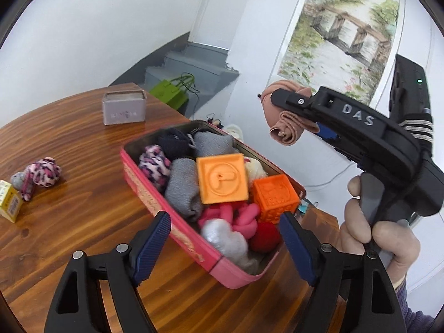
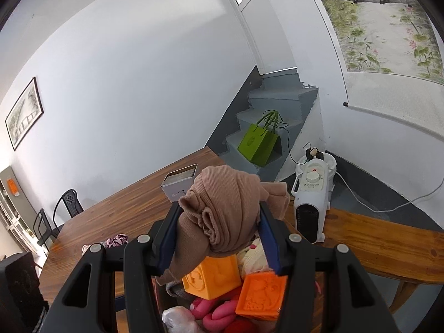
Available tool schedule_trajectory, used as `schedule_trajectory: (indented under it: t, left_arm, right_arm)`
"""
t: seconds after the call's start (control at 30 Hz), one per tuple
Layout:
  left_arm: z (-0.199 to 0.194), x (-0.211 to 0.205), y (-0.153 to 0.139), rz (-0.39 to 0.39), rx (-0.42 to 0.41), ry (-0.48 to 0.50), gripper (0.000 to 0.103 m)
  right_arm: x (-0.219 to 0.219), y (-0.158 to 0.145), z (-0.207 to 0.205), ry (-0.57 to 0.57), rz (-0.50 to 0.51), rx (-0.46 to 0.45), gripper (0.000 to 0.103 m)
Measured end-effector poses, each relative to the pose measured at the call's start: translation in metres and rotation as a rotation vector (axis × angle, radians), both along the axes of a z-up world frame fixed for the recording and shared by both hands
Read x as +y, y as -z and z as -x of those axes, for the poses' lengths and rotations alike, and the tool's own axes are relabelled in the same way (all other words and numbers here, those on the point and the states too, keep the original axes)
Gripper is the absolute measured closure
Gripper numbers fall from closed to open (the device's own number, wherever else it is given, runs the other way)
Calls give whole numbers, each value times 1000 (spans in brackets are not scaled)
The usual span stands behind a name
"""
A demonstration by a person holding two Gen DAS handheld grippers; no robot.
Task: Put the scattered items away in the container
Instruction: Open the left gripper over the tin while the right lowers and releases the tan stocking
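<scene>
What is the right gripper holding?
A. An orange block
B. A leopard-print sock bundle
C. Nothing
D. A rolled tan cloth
D: the right gripper has its jaws closed on the rolled tan cloth, above the red tin and not yet in it.

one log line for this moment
left tongs: open, empty | right tongs: gripping tan sock above pink tin | leopard sock on table

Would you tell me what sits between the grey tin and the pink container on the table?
Nothing: in the left wrist view only bare wooden table separates the grey tin from the pink container.
</scene>
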State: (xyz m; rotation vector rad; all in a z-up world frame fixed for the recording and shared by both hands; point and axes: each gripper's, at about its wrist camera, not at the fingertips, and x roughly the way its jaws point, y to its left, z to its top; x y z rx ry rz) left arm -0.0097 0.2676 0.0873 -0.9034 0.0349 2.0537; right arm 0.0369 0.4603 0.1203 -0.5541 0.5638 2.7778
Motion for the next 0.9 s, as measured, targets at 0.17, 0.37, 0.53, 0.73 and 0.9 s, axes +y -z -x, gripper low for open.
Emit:
schedule_trajectory:
  t: [0.17,0.37,0.53,0.73,0.9]
  left_arm:
    - [18,-29,-6,-25,10,-71,21]
    - [37,-59,-12,-41,19,-158,21]
    - [51,-86,-17,-46,34,-233,21]
    - [70,-131,-26,-54,66,-363,17]
    - [82,-170,-31,-8,130,-501,6]
  right_arm:
    - [-11,2,33,-43,-16,-50,45]
    - [-14,13,64,-53,16,-92,34]
    - [-14,21,65,-33,53,-91,33]
    - [-21,16,54,-8,44,-69,33]
    - [-34,12,49,-8,30,-43,32]
